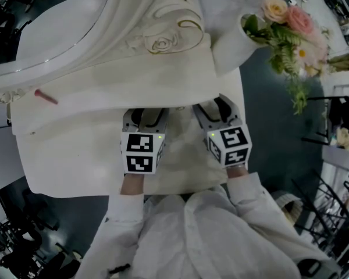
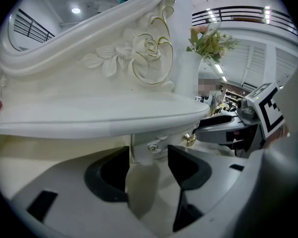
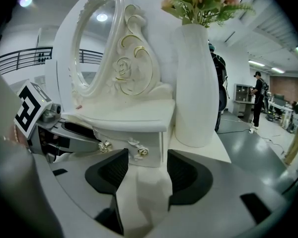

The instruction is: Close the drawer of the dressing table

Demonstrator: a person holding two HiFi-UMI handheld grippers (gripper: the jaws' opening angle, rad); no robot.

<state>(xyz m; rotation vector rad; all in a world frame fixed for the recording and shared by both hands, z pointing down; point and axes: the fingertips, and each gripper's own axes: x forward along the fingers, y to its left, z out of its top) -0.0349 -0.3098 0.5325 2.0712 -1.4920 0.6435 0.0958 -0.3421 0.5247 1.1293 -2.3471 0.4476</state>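
Observation:
The white dressing table (image 1: 104, 92) has a carved rose back and an overhanging top. Its drawer front (image 3: 134, 150), with small gold knobs (image 3: 105, 146), sits under that top; in the head view the top hides it. My left gripper (image 1: 146, 116) and right gripper (image 1: 215, 106) are side by side with their tips at the front edge under the overhang. In the left gripper view my left gripper (image 2: 148, 157) is open, the drawer front (image 2: 151, 145) just ahead of the gap and a gold knob (image 2: 190, 139) to its right. My right gripper (image 3: 146, 165) is open, nothing between its pads.
A tall white vase (image 3: 196, 83) of pink flowers (image 1: 288, 19) stands right of the dressing table on the pale tabletop (image 1: 64, 167). A small red stick (image 1: 45, 97) lies on the dressing table's top at the left. The oval mirror (image 3: 97, 46) rises behind. Dark racks and floor surround the table.

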